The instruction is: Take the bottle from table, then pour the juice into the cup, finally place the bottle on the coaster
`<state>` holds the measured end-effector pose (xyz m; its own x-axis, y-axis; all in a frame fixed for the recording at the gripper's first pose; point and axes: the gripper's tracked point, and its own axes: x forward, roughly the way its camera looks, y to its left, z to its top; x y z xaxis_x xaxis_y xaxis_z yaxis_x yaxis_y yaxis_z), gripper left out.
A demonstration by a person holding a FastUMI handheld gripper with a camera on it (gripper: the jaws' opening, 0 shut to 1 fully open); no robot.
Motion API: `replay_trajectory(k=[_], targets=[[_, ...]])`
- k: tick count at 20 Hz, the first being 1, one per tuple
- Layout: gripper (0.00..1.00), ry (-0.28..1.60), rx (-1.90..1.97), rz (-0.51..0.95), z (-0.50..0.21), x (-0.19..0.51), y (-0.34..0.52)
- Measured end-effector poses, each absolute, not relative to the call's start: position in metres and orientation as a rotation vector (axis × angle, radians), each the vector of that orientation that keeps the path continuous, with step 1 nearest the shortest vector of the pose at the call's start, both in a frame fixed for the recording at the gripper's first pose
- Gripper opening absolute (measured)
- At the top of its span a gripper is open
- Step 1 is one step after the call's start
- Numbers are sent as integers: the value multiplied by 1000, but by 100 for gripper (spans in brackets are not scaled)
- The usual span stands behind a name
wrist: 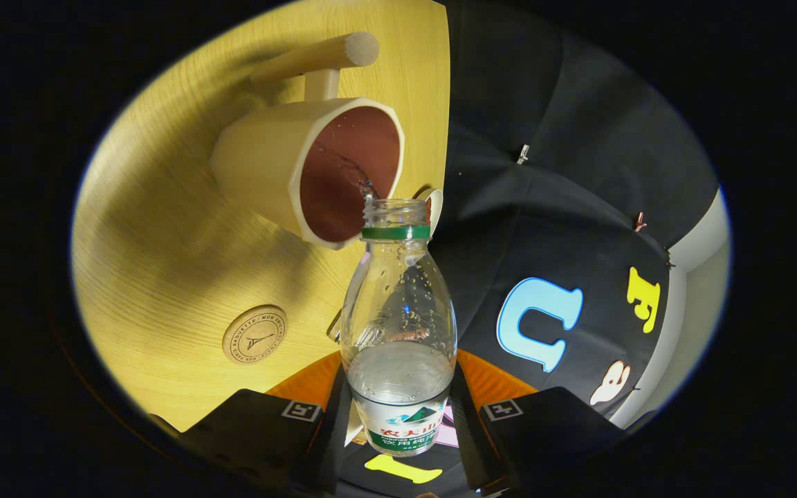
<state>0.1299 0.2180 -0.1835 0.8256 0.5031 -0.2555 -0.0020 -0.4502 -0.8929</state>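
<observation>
Wooden table (163,277) behind; claw (398,415) grips bottle (398,325), mouth at cup (315,166).

Warm, bright light falls on the yellow wooden table (163,263), with soft shadows; fisheye bending grows outward, and the clear plastic bottle (398,325) stays sharp.

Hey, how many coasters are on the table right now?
1. The round coaster lies flat on the wooden table, beside the held bottle and apart from the cup. More could be hidden behind the bottle or fingers.
</observation>
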Motion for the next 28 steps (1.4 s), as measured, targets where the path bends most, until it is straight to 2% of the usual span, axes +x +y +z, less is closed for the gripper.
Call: replay_trajectory(k=[28], targets=[[69,-624,-2244,686,-164,122,250]])
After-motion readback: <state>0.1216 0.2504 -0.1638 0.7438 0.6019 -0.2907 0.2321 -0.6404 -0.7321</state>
